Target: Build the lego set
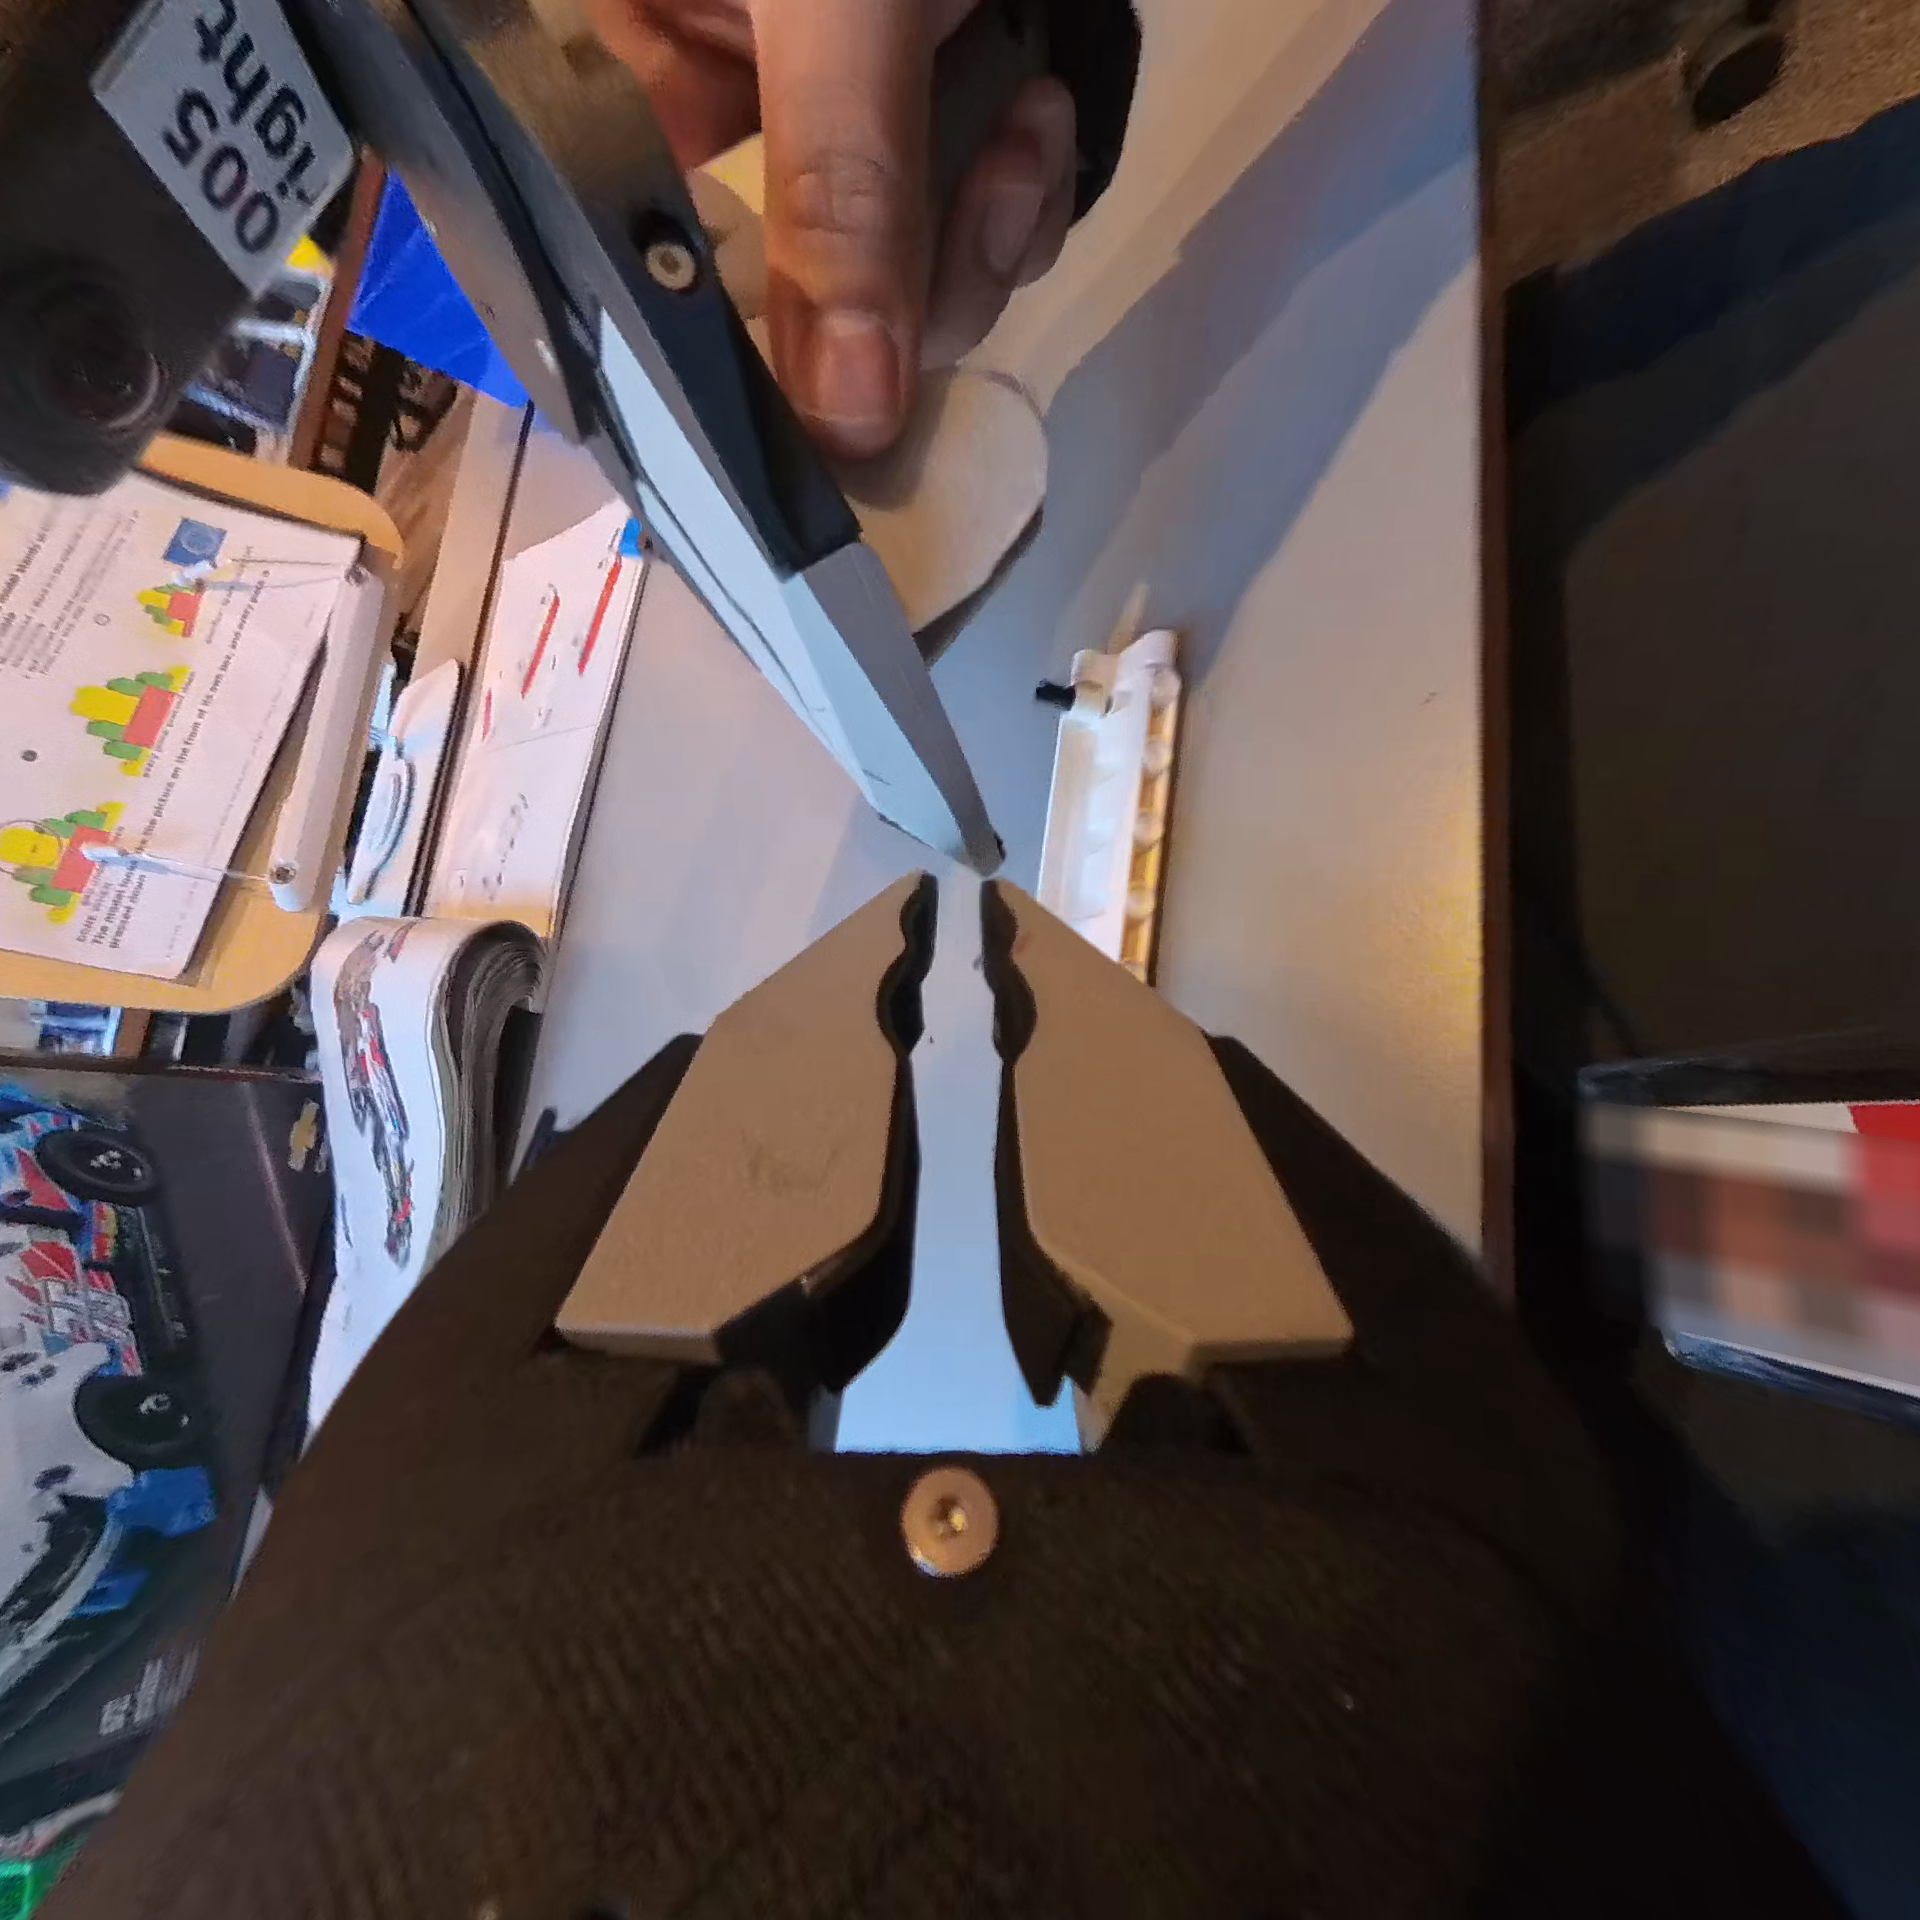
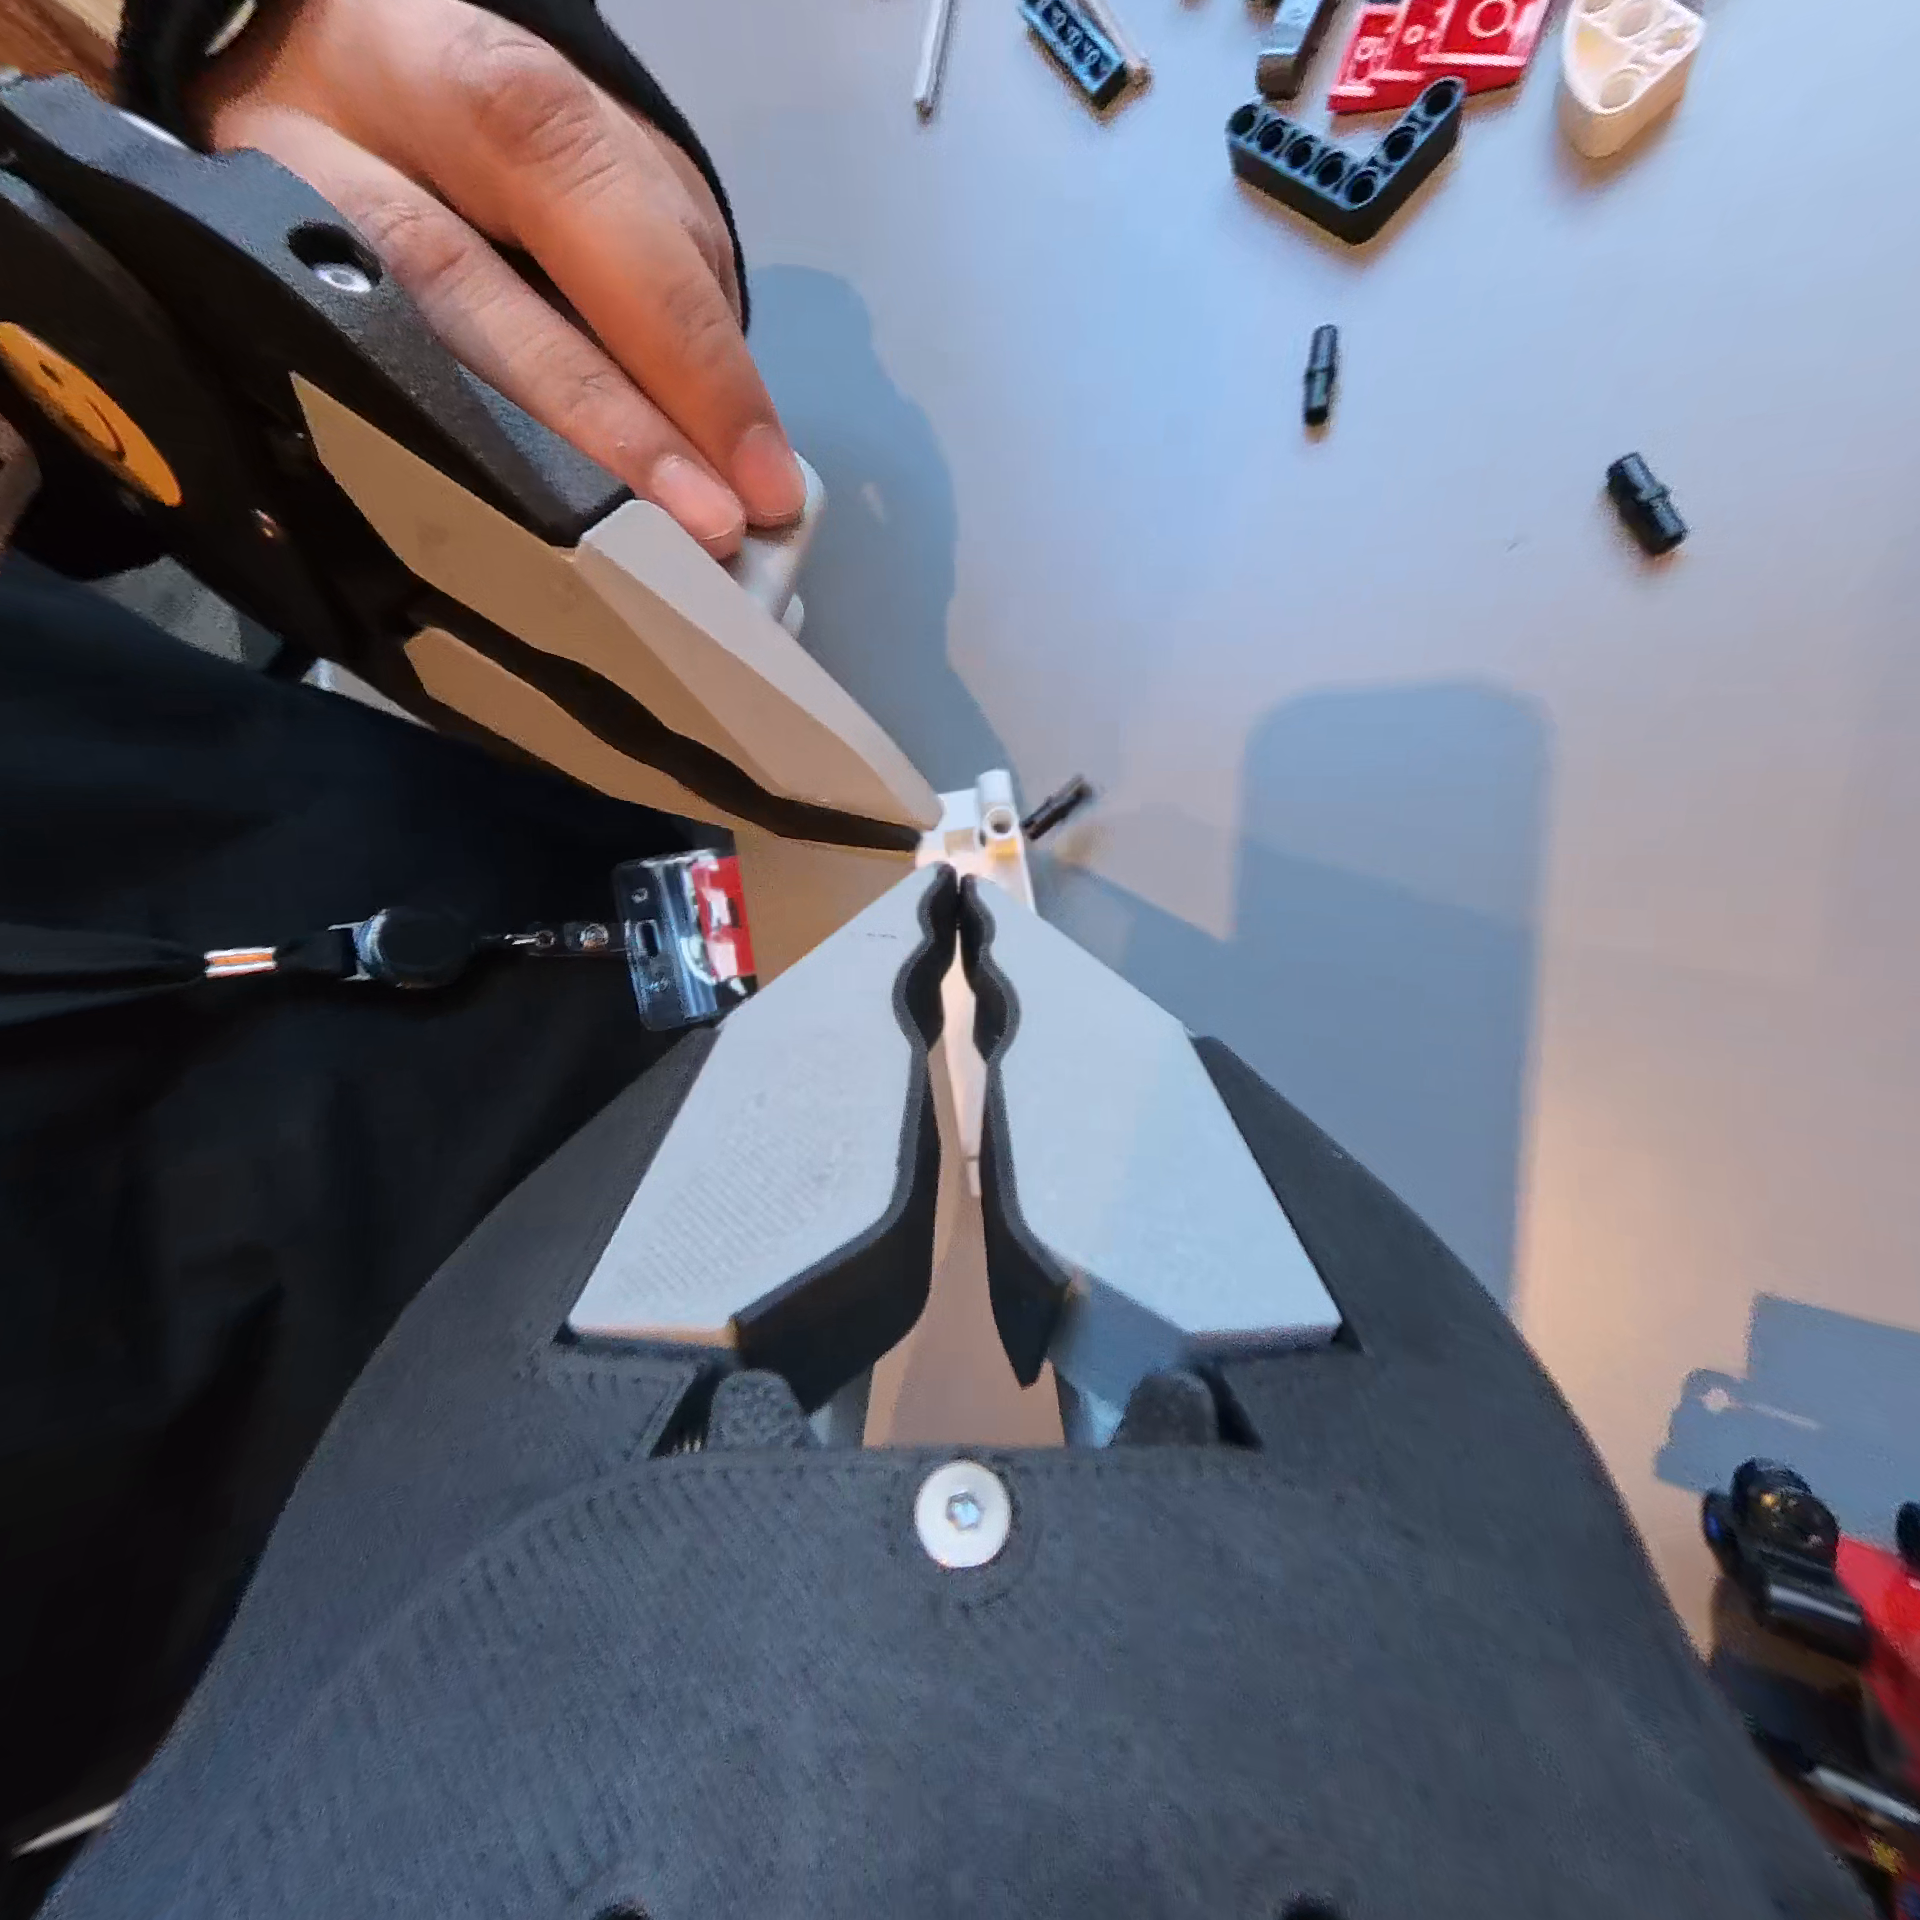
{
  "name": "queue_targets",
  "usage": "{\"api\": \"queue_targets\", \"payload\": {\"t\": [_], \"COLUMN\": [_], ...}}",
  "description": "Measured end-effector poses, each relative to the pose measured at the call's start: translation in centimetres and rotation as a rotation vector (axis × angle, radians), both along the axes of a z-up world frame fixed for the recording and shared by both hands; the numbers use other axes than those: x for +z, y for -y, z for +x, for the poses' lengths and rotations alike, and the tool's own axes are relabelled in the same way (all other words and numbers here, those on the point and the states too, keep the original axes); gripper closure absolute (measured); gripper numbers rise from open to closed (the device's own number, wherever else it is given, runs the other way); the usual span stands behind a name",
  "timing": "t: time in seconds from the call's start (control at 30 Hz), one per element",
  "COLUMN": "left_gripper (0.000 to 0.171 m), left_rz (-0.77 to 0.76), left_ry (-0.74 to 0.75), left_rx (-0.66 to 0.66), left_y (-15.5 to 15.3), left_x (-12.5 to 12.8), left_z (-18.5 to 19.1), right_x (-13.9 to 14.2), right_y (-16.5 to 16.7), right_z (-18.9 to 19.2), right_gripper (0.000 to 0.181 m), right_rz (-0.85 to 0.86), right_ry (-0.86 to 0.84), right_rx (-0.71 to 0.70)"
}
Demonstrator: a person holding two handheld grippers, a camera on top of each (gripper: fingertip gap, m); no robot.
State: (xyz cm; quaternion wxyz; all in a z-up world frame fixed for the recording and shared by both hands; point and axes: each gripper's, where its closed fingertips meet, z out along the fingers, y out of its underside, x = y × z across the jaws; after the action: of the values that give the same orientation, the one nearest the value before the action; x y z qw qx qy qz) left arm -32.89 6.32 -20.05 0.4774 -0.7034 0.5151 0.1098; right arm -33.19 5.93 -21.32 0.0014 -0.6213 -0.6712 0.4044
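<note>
A white Lego beam [image 1: 1112,790] lies on the pale table with a black pin [image 1: 1051,690] sticking out of its far end. My left gripper [image 1: 956,896] is nearly shut, with a narrow slit and nothing in it, its tips just left of the beam's near end. My right gripper [image 1: 985,860] comes in from the upper left, its tip beside the beam. In the right wrist view my right gripper [image 2: 957,896] is shut, right over the beam [image 2: 992,821], with the pin [image 2: 1055,805] beyond. The left gripper [image 2: 920,831] touches the beam's end there.
Loose parts lie at the far right: a black L-shaped beam [image 2: 1345,156], a red panel [image 2: 1434,47], a white piece [image 2: 1626,73] and two black pins [image 2: 1320,374] [image 2: 1647,504]. A red and black assembly [image 2: 1818,1590] sits near right. An instruction booklet [image 1: 416,1091] and the set's box [image 1: 73,1351] lie left.
</note>
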Motion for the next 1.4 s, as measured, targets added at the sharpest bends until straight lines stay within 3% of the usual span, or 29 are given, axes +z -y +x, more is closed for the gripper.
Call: {"api": "queue_targets", "payload": {"t": [0.2, 0.37, 0.57, 1.07, 1.13, 1.23, 1.4], "left_gripper": [0.166, 0.168, 0.163, 0.153, 0.154, 0.171, 0.171], "left_rz": [-0.084, -0.226, -0.431, -0.590, -0.555, -0.548, -0.509], "left_ry": [-0.006, 0.287, 0.510, 0.481, 0.444, 0.436, 0.411], "left_rx": [0.204, 0.301, 0.383, 0.508, 0.530, 0.506, 0.478], "left_y": [-2.0, -2.1, -2.9, -6.4, -7.0, -7.0, -6.9], "left_x": [-1.8, -0.9, -1.4, -3.8, -4.2, -4.3, -3.8], "left_z": [-3.8, -5.6, -5.8, -2.0, -2.3, -2.0, -2.4], "right_x": [-1.1, -0.3, 0.2, 1.9, 2.3, 2.5, 2.4], "right_y": [-2.6, -3.5, -3.8, -4.4, -4.6, -4.5, -4.4], "right_z": [-1.8, -1.4, 0.2, 4.9, 5.1, 5.4, 5.3], "right_gripper": [0.181, 0.181, 0.180, 0.179, 0.179, 0.179, 0.178], "right_rz": [0.146, 0.268, 0.311, 0.437, 0.431, 0.423, 0.388], "right_ry": [-0.002, -0.047, -0.098, -0.205, -0.238, -0.263, -0.284], "right_rx": [-0.120, -0.164, -0.232, -0.279, -0.305, -0.317, -0.326]}}
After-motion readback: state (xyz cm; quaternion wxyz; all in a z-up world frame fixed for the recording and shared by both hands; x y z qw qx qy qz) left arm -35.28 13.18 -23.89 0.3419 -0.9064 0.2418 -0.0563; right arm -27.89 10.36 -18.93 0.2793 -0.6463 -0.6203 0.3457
